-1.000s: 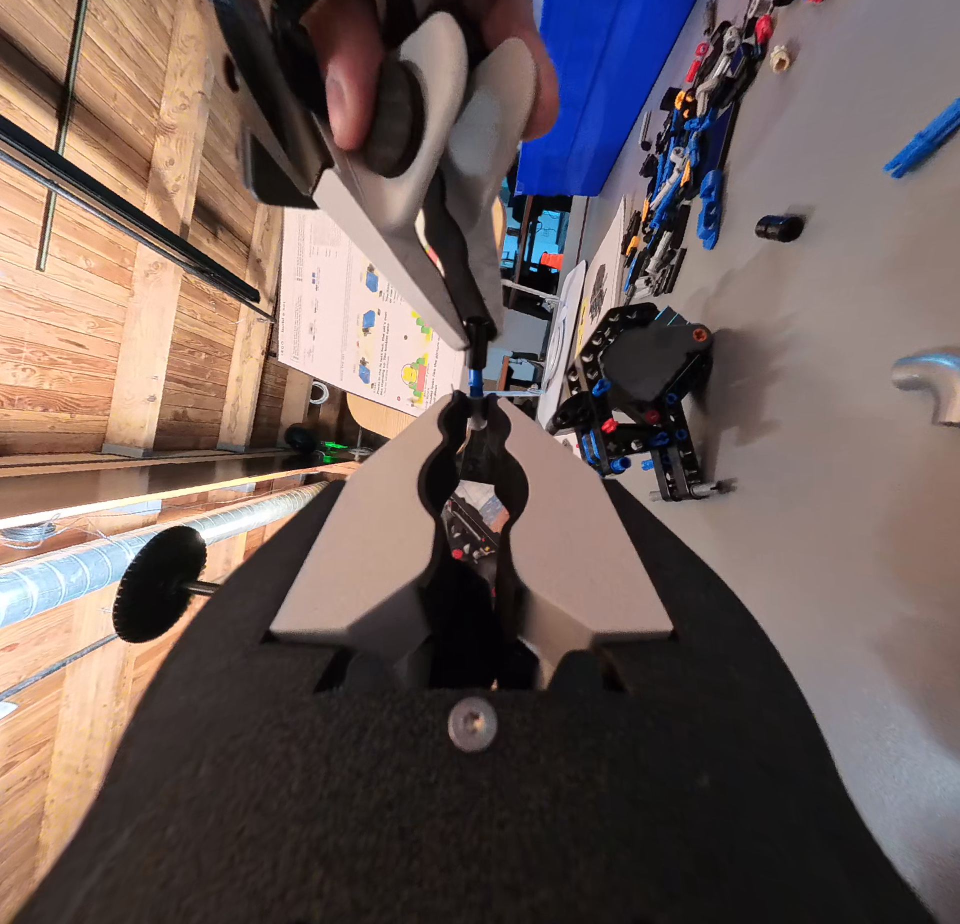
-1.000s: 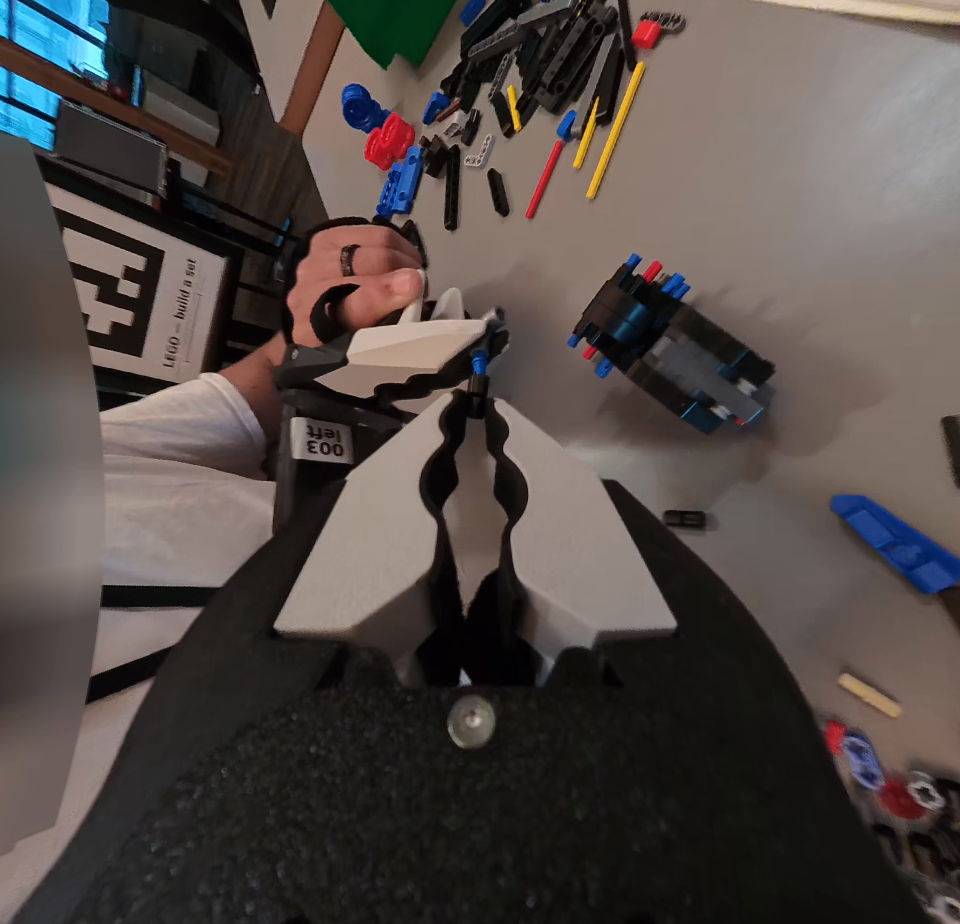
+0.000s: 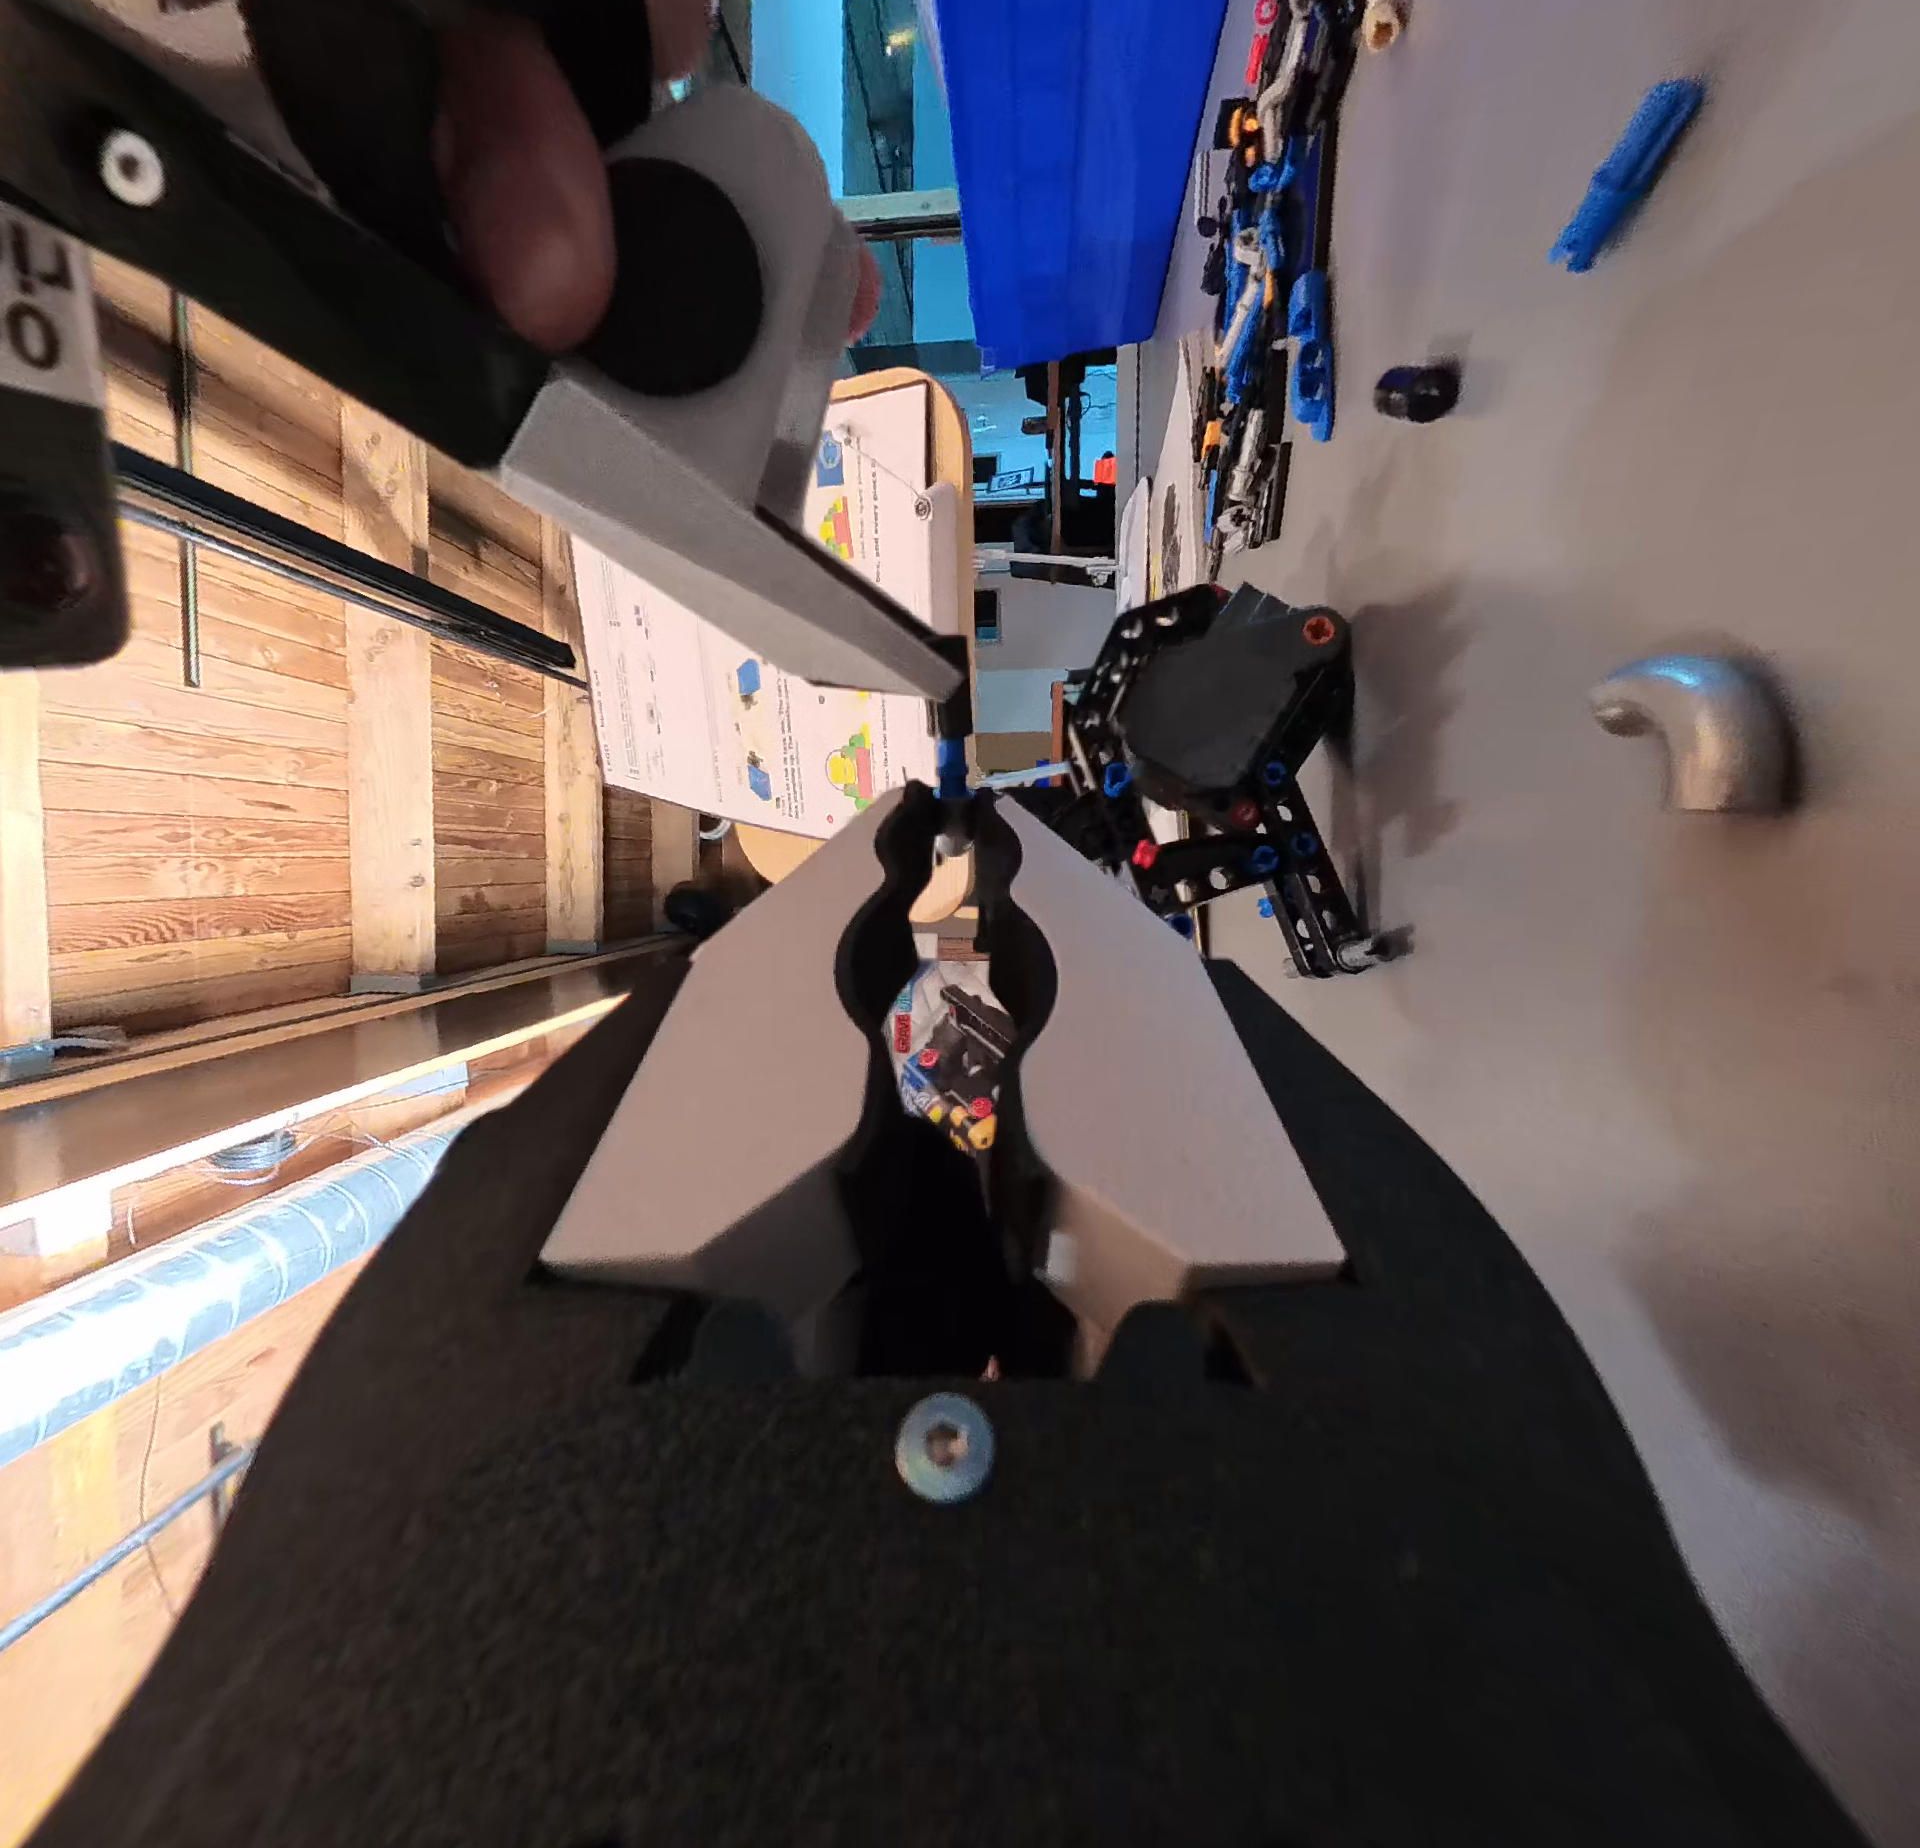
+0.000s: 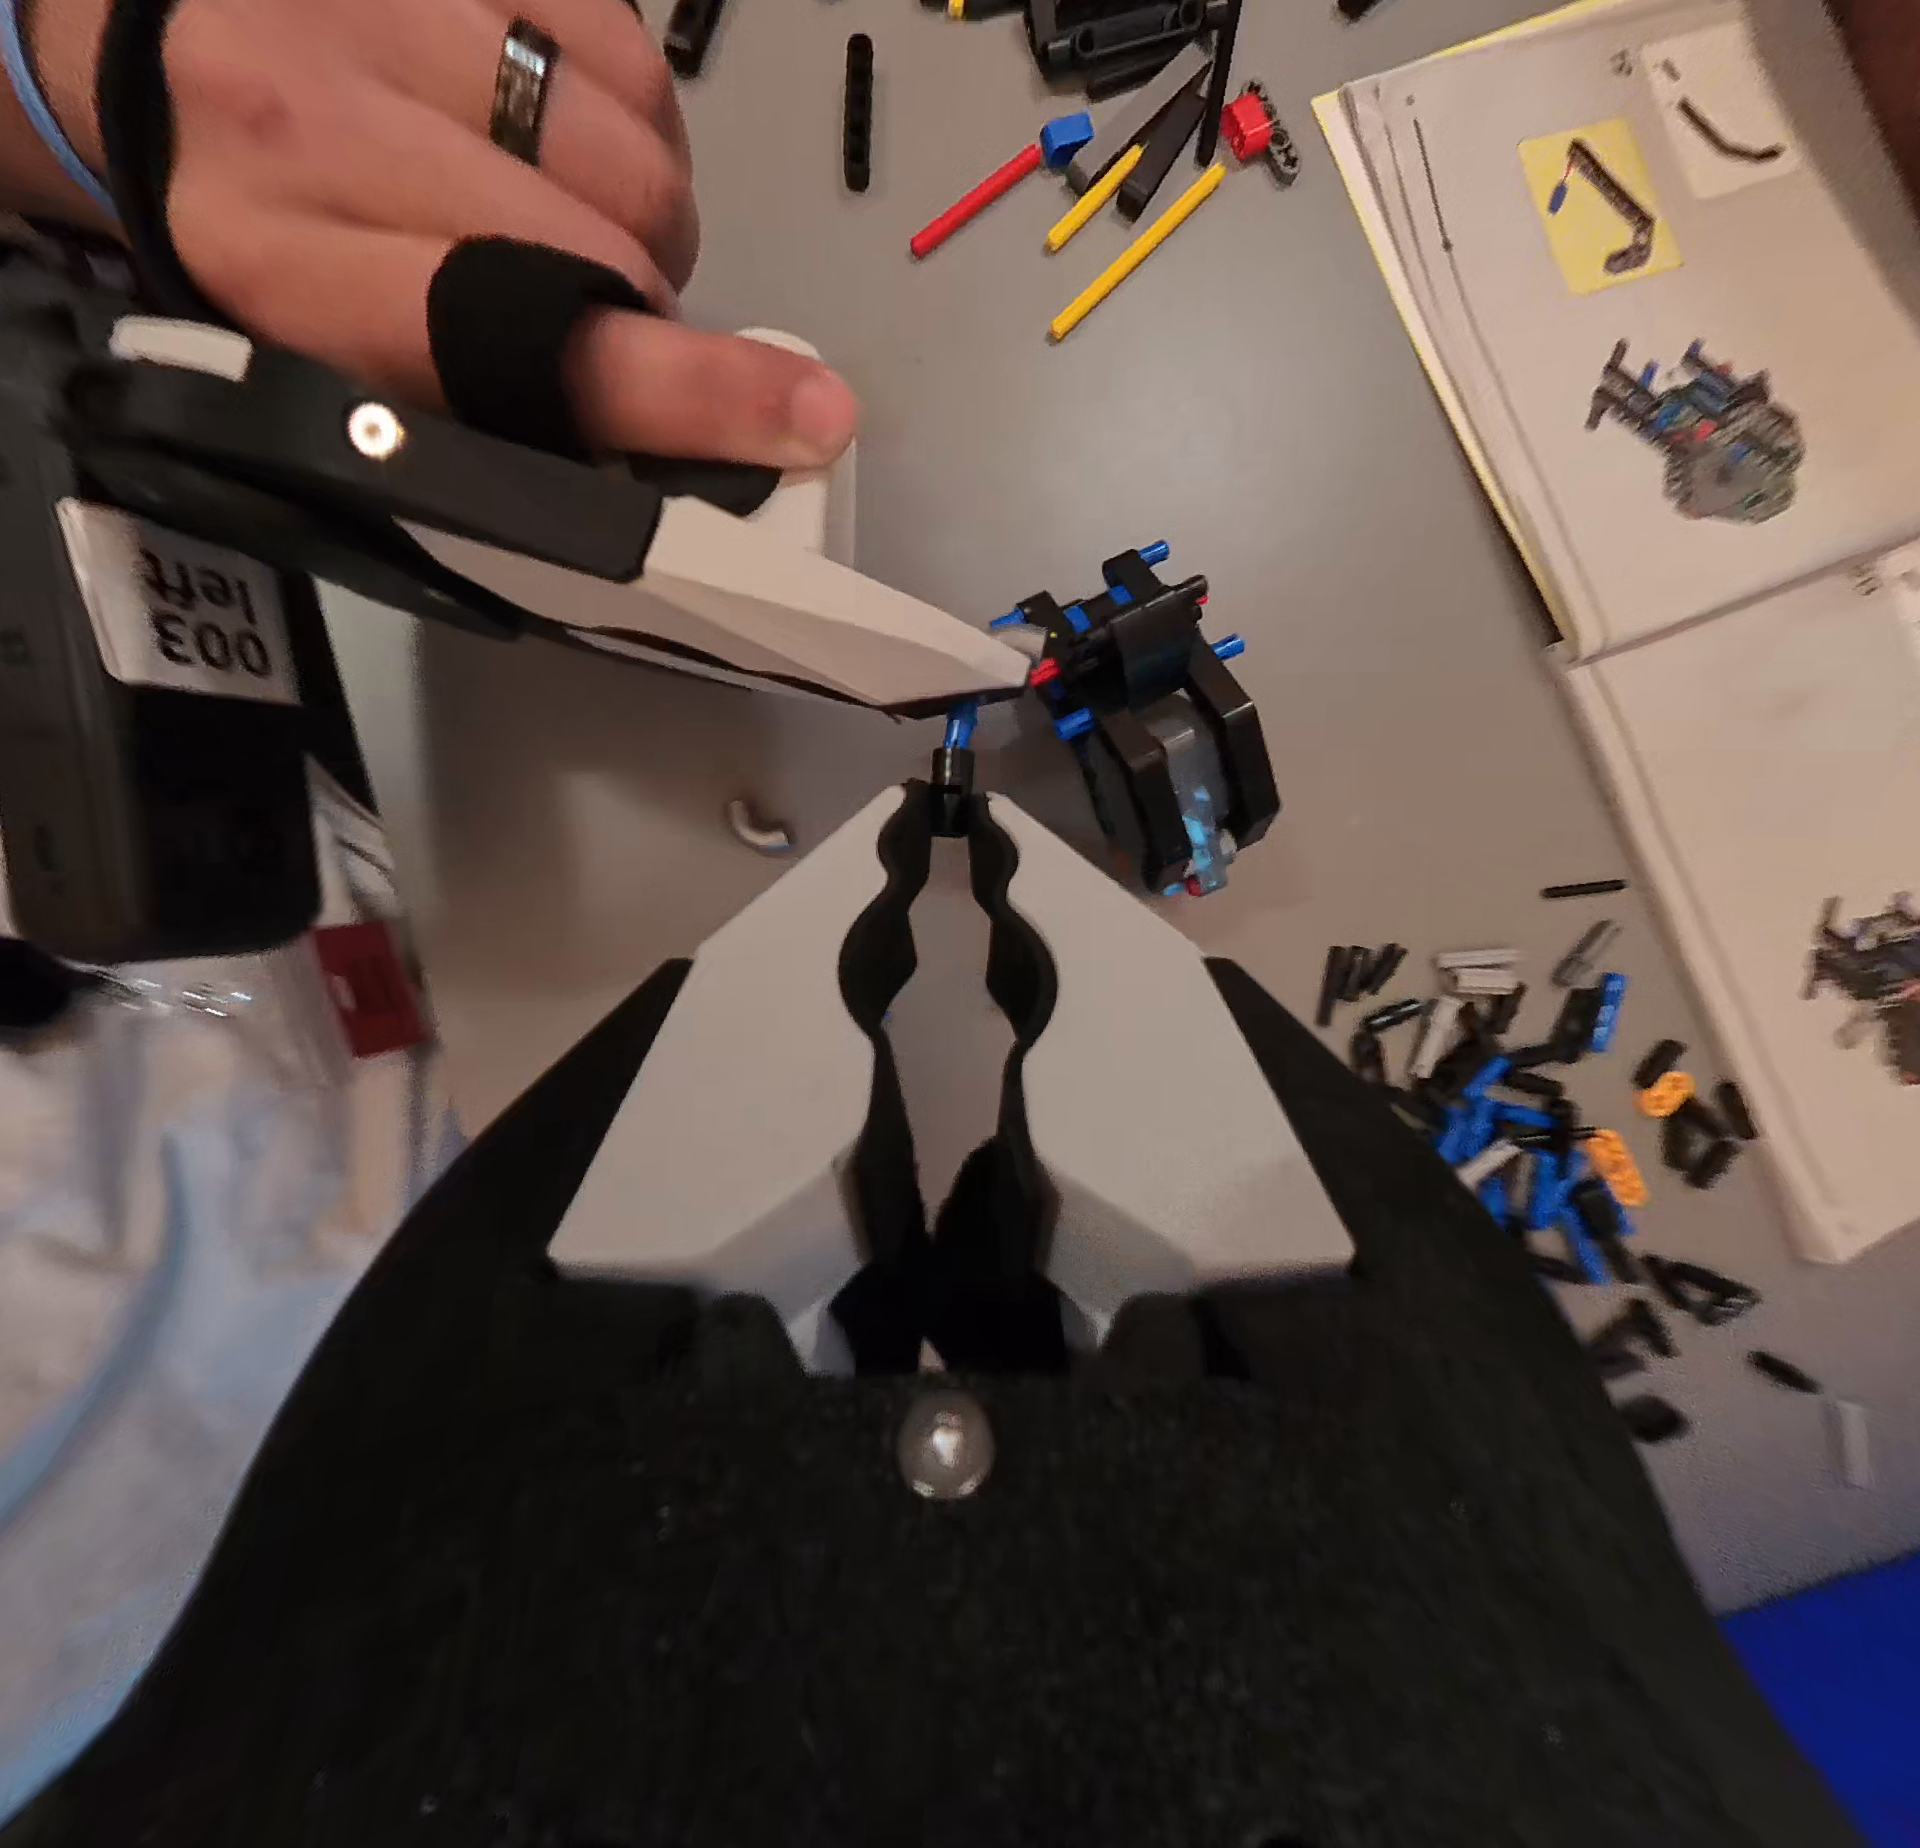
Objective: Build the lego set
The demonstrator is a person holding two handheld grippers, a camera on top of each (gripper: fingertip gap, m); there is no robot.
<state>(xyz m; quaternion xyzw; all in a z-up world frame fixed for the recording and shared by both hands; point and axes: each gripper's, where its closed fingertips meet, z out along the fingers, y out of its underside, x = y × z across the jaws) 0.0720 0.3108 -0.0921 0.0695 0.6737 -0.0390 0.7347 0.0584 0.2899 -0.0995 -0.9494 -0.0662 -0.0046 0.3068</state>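
Observation:
My left gripper is shut on one end of a small blue pin. My right gripper is shut on a small black connector that sits on the pin's other end. The two grippers meet tip to tip above the grey table. The right gripper also shows in the left wrist view, and the left gripper in the right wrist view. The black and blue lego assembly lies on the table just beyond the tips; it also shows in the left wrist view.
A silver elbow-shaped piece lies on the table near the assembly. Open instruction booklets lie at the right. Loose parts lie in piles, with red and yellow axles farther off. A blue beam and a blue cloth lie beyond. Only a small space, under 4 cm, lies between the two pairs of fingers.
Both grippers stay shut and tip to tip on the pin and connector. The right gripper has swung round and now looks down over the table, with the booklets in view.

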